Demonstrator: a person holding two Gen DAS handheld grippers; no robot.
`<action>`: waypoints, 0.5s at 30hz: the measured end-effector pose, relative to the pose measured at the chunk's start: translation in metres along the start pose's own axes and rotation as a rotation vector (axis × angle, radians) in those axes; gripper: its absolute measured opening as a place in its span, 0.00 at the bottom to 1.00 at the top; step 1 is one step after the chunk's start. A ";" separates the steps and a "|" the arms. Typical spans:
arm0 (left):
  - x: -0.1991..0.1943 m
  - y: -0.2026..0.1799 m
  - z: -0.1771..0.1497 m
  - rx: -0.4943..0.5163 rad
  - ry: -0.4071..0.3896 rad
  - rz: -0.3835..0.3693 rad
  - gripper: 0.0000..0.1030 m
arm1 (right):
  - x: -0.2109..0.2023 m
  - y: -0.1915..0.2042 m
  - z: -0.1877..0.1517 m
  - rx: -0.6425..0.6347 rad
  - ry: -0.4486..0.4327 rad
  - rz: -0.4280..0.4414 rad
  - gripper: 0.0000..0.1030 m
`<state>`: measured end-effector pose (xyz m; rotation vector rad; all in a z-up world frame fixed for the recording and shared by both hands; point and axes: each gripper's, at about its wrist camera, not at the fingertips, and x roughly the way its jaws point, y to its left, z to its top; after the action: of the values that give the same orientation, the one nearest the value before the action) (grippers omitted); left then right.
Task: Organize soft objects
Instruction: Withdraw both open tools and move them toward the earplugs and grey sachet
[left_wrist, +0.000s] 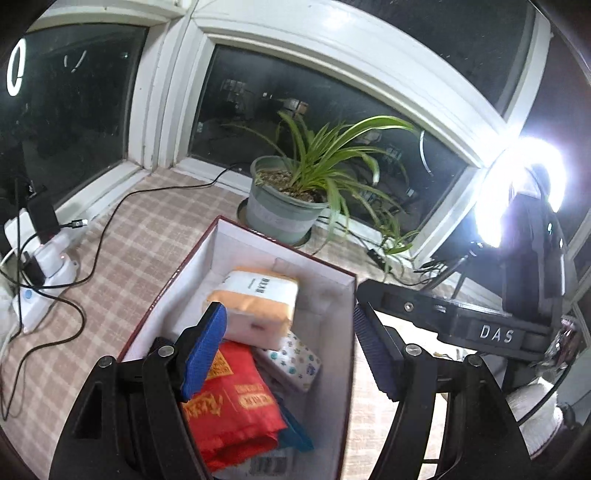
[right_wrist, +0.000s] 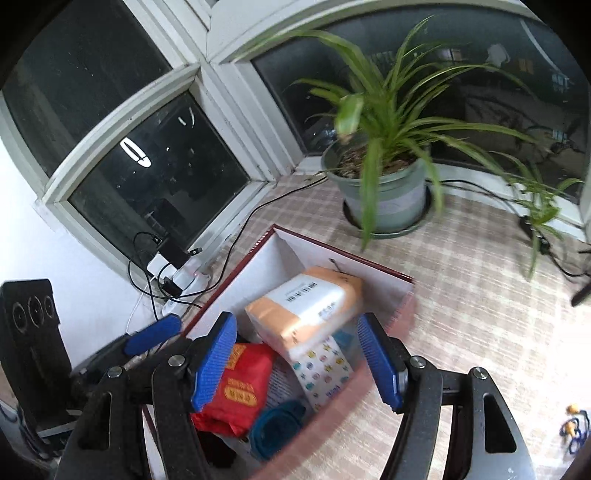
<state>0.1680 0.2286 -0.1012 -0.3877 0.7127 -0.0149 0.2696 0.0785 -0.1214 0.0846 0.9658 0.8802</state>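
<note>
A dark red box (left_wrist: 280, 244) with a white inside stands on a checked cloth. In it lie an orange-and-white tissue pack (left_wrist: 258, 299), a red pack (left_wrist: 232, 402), a patterned white pack (left_wrist: 291, 362) and a teal item (left_wrist: 295, 432). My left gripper (left_wrist: 287, 311) hovers open over the box with nothing between its blue pads. The right wrist view shows the same box (right_wrist: 343, 252), orange pack (right_wrist: 306, 306), red pack (right_wrist: 240, 387) and patterned pack (right_wrist: 321, 369). My right gripper (right_wrist: 295, 319) is also open above them, holding nothing. A blue pad of the left gripper (right_wrist: 153, 338) shows at its left.
A potted spider plant (left_wrist: 280, 206) (right_wrist: 388, 192) stands behind the box by the windows. A power strip with cables (left_wrist: 40, 266) lies at the left. A bright ring light (left_wrist: 524, 192) is at the right. A black speaker (right_wrist: 33, 332) stands far left.
</note>
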 end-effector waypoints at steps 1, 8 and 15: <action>-0.003 -0.003 -0.001 0.002 -0.005 -0.004 0.68 | -0.008 -0.004 -0.004 0.004 -0.013 -0.004 0.63; -0.020 -0.032 -0.020 0.029 -0.022 -0.042 0.68 | -0.058 -0.034 -0.039 0.055 -0.078 -0.010 0.63; -0.020 -0.082 -0.053 0.068 -0.008 -0.091 0.68 | -0.124 -0.087 -0.085 0.134 -0.174 -0.017 0.63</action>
<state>0.1280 0.1375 -0.0964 -0.3541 0.6840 -0.1233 0.2280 -0.0898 -0.1252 0.2632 0.8601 0.7787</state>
